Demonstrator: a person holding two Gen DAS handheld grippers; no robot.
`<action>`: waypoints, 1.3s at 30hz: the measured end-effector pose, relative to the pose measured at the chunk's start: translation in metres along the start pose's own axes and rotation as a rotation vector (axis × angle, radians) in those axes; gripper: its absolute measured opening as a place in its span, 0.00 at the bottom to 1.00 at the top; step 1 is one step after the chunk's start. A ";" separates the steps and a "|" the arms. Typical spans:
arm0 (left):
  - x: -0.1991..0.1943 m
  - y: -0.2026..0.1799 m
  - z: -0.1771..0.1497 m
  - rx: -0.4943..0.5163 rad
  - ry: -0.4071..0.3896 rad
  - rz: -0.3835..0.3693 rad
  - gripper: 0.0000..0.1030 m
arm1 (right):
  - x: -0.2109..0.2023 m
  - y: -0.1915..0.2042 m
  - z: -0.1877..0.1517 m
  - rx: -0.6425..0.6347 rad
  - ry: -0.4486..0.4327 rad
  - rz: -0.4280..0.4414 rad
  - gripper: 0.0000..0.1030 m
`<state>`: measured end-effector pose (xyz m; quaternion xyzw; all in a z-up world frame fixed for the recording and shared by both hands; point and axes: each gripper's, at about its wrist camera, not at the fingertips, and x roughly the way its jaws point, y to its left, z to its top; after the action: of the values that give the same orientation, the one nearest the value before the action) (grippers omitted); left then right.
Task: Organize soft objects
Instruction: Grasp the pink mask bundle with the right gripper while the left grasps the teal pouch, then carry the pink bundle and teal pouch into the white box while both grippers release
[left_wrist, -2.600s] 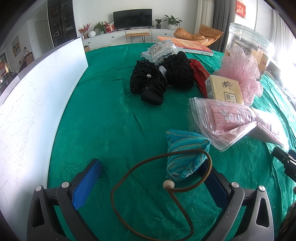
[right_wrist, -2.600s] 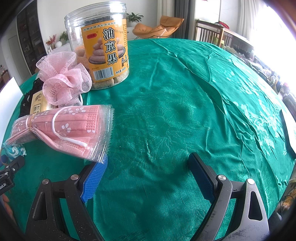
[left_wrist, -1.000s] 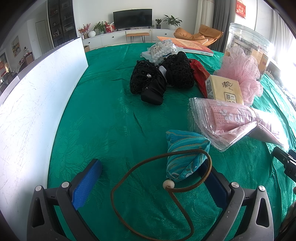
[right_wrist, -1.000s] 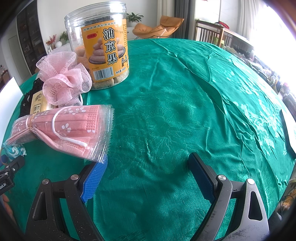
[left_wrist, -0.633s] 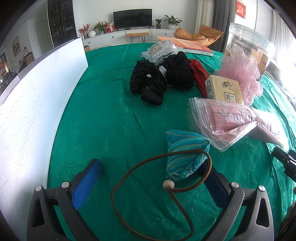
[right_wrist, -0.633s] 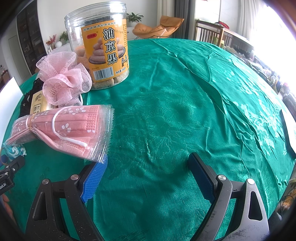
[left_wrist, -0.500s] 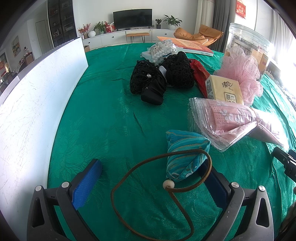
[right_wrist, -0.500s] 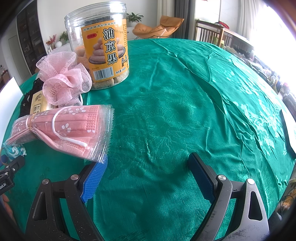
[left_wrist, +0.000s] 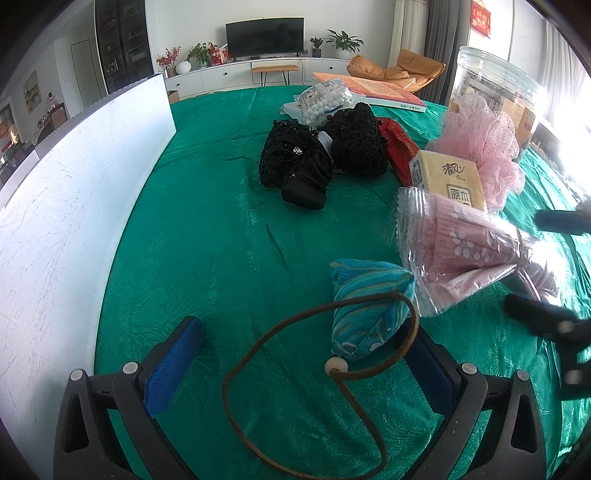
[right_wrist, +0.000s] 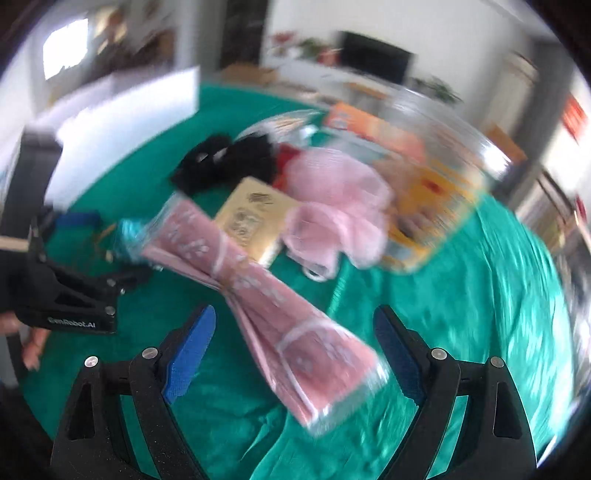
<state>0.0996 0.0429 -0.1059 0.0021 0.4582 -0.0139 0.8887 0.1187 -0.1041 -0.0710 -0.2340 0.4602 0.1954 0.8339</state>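
Observation:
A clear pack of pink face masks (left_wrist: 458, 247) lies on the green tablecloth (left_wrist: 221, 240); in the blurred right wrist view the pack (right_wrist: 266, 295) runs between my open right gripper's (right_wrist: 293, 343) fingers. A teal striped pouch (left_wrist: 365, 306) with a brown cord loop (left_wrist: 306, 373) lies just ahead of my open, empty left gripper (left_wrist: 306, 354), against its right finger. A pink mesh pouf (left_wrist: 484, 147), a yellow tissue pack (left_wrist: 448, 181) and black lace items (left_wrist: 325, 155) lie farther back.
A large clear snack jar (left_wrist: 495, 88) stands at the back right. A white board (left_wrist: 70, 192) lines the left side. A bag of white balls (left_wrist: 325, 101), an orange book (left_wrist: 373, 88) and a red packet (left_wrist: 400, 151) lie behind.
My right gripper has swung left fast and now straddles the mask pack, which has shifted; the view is blurred. My left gripper has not moved.

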 end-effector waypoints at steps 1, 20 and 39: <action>0.000 0.000 0.000 0.000 0.000 0.000 1.00 | 0.012 0.004 0.005 -0.040 0.047 -0.006 0.84; -0.009 0.005 0.001 -0.004 0.038 -0.051 1.00 | -0.042 -0.178 -0.145 1.117 -0.119 0.291 0.50; -0.004 -0.029 0.026 0.099 0.079 -0.064 0.39 | 0.025 -0.199 -0.094 0.851 0.190 0.148 0.58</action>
<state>0.1177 0.0133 -0.0869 0.0318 0.4916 -0.0650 0.8678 0.1751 -0.3169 -0.0942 0.1467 0.5897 0.0252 0.7938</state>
